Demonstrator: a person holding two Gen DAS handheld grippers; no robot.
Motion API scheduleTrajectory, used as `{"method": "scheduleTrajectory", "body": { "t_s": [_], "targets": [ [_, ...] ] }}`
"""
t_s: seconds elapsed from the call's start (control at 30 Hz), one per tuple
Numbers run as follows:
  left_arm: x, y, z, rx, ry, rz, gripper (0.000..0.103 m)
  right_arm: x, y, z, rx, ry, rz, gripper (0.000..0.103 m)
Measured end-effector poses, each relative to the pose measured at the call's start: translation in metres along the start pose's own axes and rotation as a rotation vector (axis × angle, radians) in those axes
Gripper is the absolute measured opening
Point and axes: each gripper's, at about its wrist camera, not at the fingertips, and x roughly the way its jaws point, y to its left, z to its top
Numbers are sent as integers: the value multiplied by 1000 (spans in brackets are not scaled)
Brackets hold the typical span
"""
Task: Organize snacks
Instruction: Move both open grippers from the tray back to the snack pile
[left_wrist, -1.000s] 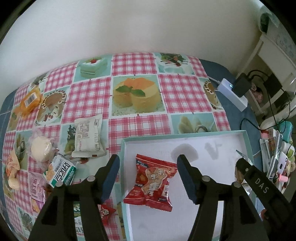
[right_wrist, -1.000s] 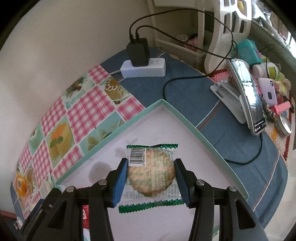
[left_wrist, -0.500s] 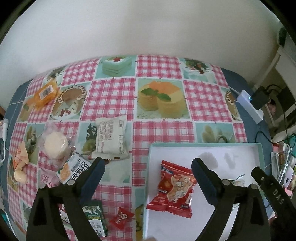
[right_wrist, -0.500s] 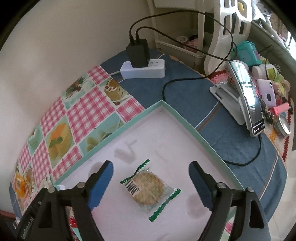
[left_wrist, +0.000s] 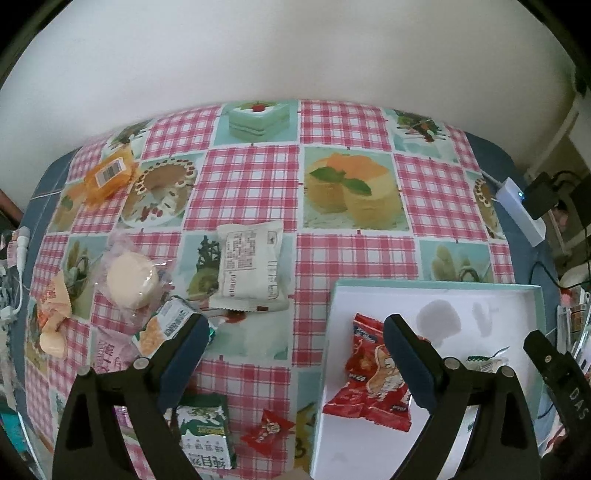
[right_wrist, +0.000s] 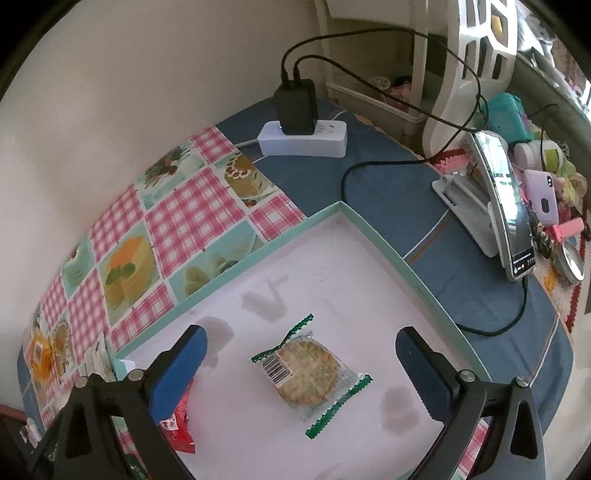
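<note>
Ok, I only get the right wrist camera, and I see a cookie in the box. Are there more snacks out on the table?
Observer: Yes. The left wrist camera shows a round pale bun in a clear wrapper on the checked tablecloth, outside the box.
Operator: Anything tiny?
Observer: A little red candy lies on the cloth, near the box's left edge.
Operator: Anything green?
Observer: A green-and-white carton lies flat just left of that candy.
</note>
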Motion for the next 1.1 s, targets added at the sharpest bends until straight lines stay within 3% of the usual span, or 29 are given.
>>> {"method": "scheduleTrajectory", "body": {
  "t_s": [0.23,0.6,0.77,1.1],
  "targets": [
    [-7,20,-4,-14,45,63,95,-26,8,1,-64,-22,-14,103],
    [-43,70,-19,-104,17,92,95,-81,20,-11,-137,-76,-27,103],
    [-48,87,-36,-99,20,129,95,-100,35,-27,-183,-112,-12,103],
    [-60,122,-68,-141,23,122,95,-88,78,-86,-302,-13,36,103]
  ]
}}
